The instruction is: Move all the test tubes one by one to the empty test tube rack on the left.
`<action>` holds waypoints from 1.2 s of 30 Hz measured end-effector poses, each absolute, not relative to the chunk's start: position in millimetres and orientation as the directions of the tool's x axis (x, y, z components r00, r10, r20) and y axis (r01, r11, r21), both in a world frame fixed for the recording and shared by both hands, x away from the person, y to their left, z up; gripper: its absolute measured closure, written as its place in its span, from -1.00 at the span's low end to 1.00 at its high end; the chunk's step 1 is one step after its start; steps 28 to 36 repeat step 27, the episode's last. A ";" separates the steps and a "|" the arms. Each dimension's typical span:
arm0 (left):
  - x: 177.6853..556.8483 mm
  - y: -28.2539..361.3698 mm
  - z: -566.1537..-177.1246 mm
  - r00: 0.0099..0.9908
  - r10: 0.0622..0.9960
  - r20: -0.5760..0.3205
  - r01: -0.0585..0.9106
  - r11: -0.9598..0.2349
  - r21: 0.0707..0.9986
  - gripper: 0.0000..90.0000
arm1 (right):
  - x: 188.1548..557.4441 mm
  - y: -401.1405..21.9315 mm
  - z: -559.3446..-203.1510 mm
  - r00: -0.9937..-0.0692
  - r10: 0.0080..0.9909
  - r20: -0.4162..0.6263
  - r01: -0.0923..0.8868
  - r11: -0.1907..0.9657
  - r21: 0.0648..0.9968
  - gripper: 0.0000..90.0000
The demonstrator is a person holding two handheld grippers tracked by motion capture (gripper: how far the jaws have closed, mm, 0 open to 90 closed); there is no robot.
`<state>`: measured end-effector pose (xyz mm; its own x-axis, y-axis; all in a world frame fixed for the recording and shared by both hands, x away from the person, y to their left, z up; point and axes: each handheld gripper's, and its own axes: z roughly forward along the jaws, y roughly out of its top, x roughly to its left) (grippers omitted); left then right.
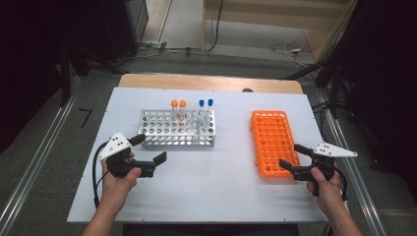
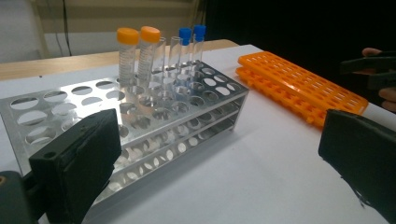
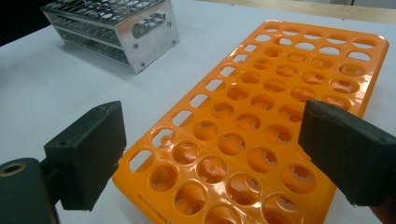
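Black left gripper (image 1: 149,149) near the table's (image 1: 211,191) front-left corner, jaws spread wide, nothing between them, just in front of the metal rack's (image 1: 177,129) near-left end. Right gripper (image 1: 292,156) near the front-right edge, jaws likewise wide apart and empty, at the near end of the orange rack (image 1: 272,141). Farther back, in the metal rack's far row: two orange-capped tubes (image 1: 178,110) upright, then two blue-capped tubes (image 1: 206,109) to their right. Orange rack's holes all vacant.
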<state>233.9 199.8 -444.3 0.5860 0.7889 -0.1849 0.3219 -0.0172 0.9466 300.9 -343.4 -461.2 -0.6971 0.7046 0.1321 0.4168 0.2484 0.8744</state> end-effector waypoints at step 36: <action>229.0 202.8 -454.3 0.572 0.798 -0.189 0.351 -0.029 0.936 -1.00 | 301.6 -346.1 -461.8 -0.691 0.711 0.132 0.415 0.240 0.878 -0.86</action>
